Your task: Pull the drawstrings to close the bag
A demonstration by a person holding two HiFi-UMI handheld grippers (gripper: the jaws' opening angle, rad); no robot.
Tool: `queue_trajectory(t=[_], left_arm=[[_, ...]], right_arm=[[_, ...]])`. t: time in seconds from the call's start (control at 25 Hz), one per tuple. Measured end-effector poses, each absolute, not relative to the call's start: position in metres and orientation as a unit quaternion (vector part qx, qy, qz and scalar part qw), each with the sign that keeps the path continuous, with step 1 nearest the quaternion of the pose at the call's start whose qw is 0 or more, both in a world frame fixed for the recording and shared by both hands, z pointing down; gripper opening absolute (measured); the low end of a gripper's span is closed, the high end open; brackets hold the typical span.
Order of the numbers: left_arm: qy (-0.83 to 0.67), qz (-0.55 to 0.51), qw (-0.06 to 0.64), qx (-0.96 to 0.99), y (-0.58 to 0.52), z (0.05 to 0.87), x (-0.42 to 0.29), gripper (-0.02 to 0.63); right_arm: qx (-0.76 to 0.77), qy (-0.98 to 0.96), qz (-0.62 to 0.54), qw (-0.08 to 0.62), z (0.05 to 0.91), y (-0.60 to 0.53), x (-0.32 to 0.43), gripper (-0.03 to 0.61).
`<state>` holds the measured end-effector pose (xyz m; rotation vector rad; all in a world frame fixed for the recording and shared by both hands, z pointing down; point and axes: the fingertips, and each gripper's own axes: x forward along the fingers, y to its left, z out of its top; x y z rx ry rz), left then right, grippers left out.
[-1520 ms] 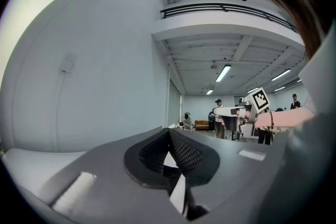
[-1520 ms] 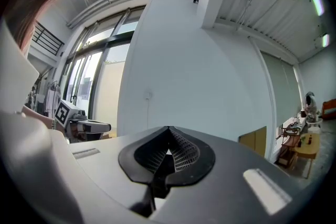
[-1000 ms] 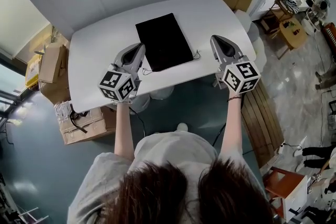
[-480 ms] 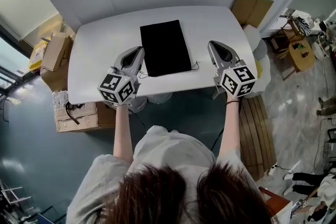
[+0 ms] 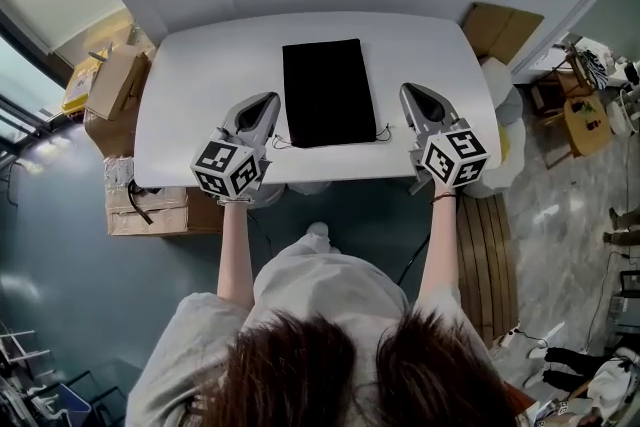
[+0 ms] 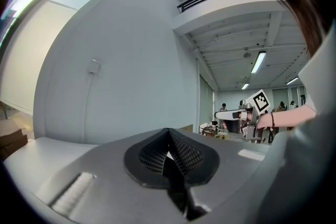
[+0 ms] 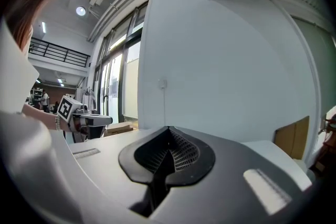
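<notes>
A flat black bag (image 5: 325, 90) lies in the middle of the white table (image 5: 200, 75), its mouth toward the person. Thin drawstrings trail from its near corners, one on the left (image 5: 279, 143) and one on the right (image 5: 384, 132). My left gripper (image 5: 268, 99) hovers just left of the bag's near left corner, shut and empty. To the right of the near right corner my right gripper (image 5: 408, 91) is also shut and empty. The gripper views show each pair of jaws closed, left (image 6: 168, 131) and right (image 7: 169, 129), pointing level at the wall; the bag is out of sight there.
Cardboard boxes (image 5: 115, 80) stand on the floor left of the table, with another (image 5: 150, 212) near its front left corner. Flat cardboard (image 5: 502, 27) leans at the back right. A slatted wooden pallet (image 5: 490, 245) lies by the person's right side.
Both grippers have sunk a little toward the table beside the bag's near corners, the right one moving more. Both stayed shut. The head view has swung, so the bag sits squarer.
</notes>
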<state>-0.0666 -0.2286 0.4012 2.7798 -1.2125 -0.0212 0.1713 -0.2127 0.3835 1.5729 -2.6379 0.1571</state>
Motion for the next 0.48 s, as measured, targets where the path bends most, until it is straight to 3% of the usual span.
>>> queue_trajectory(t=[0.48], left_arm=[[-0.401,0.022,0.070,0.913,-0.274,0.432,-0.085,-0.008]], right_arm=[[0.515,-0.853,0.072,0.036,0.405,-0.257,0.160,0.014]])
